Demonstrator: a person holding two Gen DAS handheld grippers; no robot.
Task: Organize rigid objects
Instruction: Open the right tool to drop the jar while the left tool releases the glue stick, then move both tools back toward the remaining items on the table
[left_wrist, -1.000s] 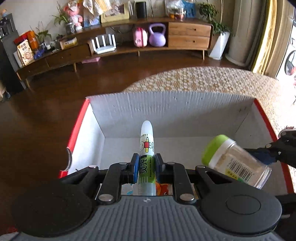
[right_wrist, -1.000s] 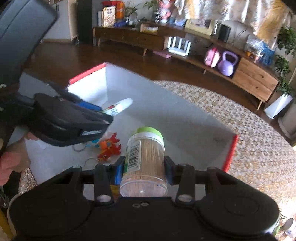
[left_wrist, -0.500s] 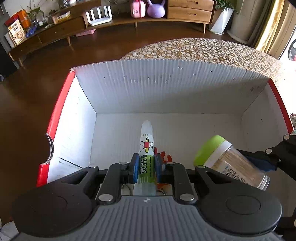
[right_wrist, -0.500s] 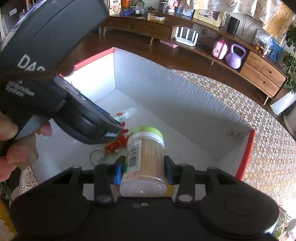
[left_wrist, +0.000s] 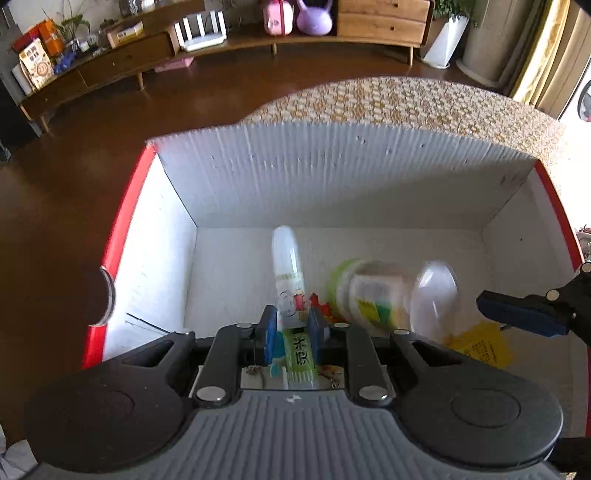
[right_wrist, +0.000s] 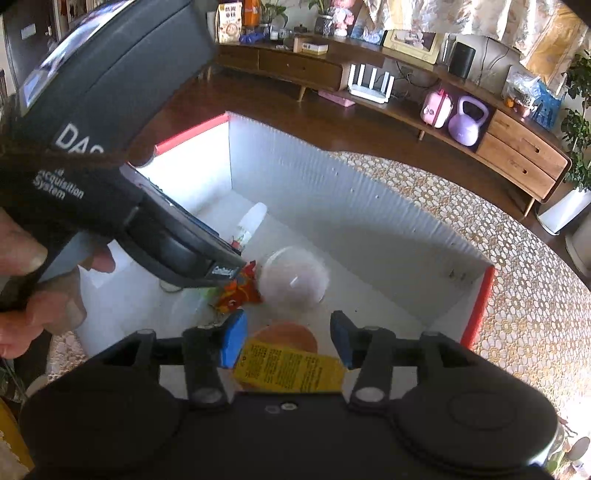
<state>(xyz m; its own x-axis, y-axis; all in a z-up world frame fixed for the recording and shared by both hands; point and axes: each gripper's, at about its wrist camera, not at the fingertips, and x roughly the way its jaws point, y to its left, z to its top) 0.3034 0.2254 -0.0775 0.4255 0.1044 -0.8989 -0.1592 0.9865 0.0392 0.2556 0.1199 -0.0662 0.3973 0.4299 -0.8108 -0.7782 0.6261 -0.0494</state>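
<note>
My left gripper (left_wrist: 291, 330) hangs over a white box with red rims (left_wrist: 122, 229). A white and green glue tube (left_wrist: 290, 280) sits between its blue pads, blurred and pointing down into the box; the pads stand slightly apart from it. A clear jar with a green lid (left_wrist: 373, 291) lies blurred inside the box, also seen end-on in the right wrist view (right_wrist: 293, 278). My right gripper (right_wrist: 288, 341) is open and empty above the box; one of its fingertips (left_wrist: 517, 317) shows in the left wrist view.
In the box lie a red-orange toy (right_wrist: 238, 293), a yellow label (right_wrist: 290, 367) over an orange disc, and a key ring. The box stands on a round patterned table (right_wrist: 517, 280). A wooden sideboard (left_wrist: 258, 40) lines the far wall.
My right gripper has opened and the jar has dropped into the box. The glue tube has slipped forward in the left gripper, whose pads have loosened. Both grippers stay over the box.
</note>
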